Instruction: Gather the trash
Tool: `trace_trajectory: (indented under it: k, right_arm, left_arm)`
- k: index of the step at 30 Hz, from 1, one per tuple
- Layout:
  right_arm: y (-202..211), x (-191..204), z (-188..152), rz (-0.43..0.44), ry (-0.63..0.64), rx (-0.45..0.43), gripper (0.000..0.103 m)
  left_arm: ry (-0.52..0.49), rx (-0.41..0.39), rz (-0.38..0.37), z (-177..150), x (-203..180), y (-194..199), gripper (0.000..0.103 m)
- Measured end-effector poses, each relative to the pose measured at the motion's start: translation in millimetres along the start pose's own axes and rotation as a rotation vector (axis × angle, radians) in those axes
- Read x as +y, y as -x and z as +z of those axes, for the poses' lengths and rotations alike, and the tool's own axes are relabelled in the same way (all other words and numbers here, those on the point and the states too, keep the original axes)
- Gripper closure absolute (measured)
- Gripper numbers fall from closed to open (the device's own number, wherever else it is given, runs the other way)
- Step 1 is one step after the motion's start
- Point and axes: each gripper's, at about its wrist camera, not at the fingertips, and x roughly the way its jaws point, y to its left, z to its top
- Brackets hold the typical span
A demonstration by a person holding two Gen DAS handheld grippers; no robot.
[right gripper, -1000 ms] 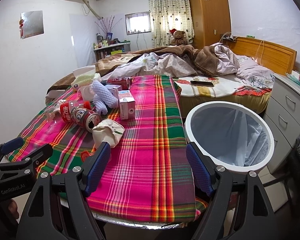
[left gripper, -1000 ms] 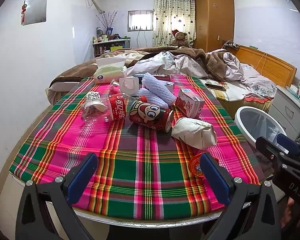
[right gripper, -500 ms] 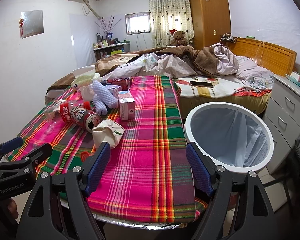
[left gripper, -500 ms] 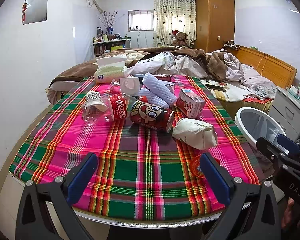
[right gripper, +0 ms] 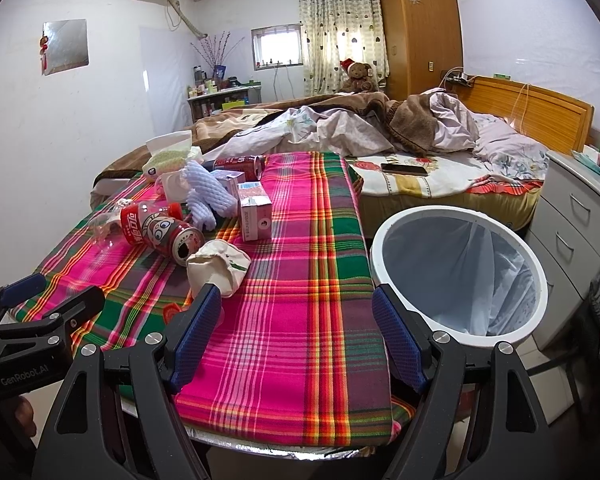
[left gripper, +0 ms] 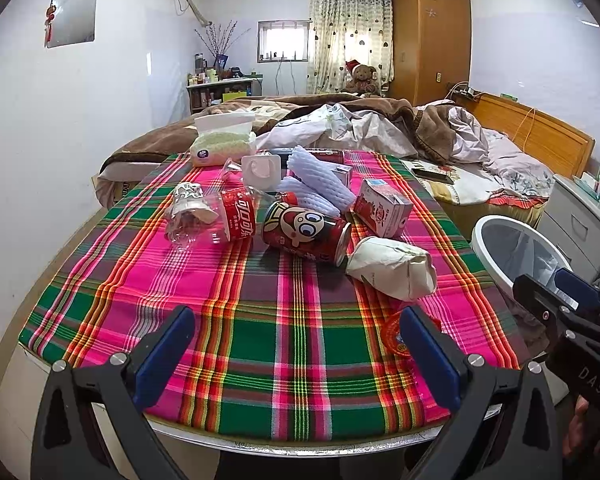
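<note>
Trash (left gripper: 300,216) ahead of spread jaws.

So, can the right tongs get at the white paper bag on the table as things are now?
Probably yes. The right tongs are open and empty, and the paper bag lies at the near edge of the trash pile, just ahead of their left finger. Only bare tablecloth lies between; the can sits behind the bag.

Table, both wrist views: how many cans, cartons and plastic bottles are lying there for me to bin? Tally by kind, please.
Cans: 2, the cartoon-face can and the red can at the back
Cartons: 2, the pink carton and the smaller carton farther back
Plastic bottles: 1, the crushed bottle with a red label
Total: 5
</note>
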Motion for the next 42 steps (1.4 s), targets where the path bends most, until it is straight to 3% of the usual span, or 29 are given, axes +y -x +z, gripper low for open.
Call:
trace_trajectory:
  k: [18,22,27,32,42]
  right_arm:
    - [-3,2,2,-0.001,0.008,0.005,0.024]
    - [-11,6,6,0.030,0.020,0.004,0.024]
    - [-27,15,12,0.106,0.043,0.018,0.024]
    - [-53,32,15,0.152,0.084,0.079,0.024]
    - [-84,59,16,0.169,0.139,0.157,0.024]
  left_arm:
    - [0.011,0.010,-0.007,4,8,-4,0.000]
    - [0.023,0.026,-0.015,10,23,-16,0.000]
    - [0.035,0.047,0.035,20,50,-37,0.000]
    - [0.082,0.056,0.031,28,80,-56,0.000]
    - [0.055,0.083,0.038,63,117,-101,0.000]
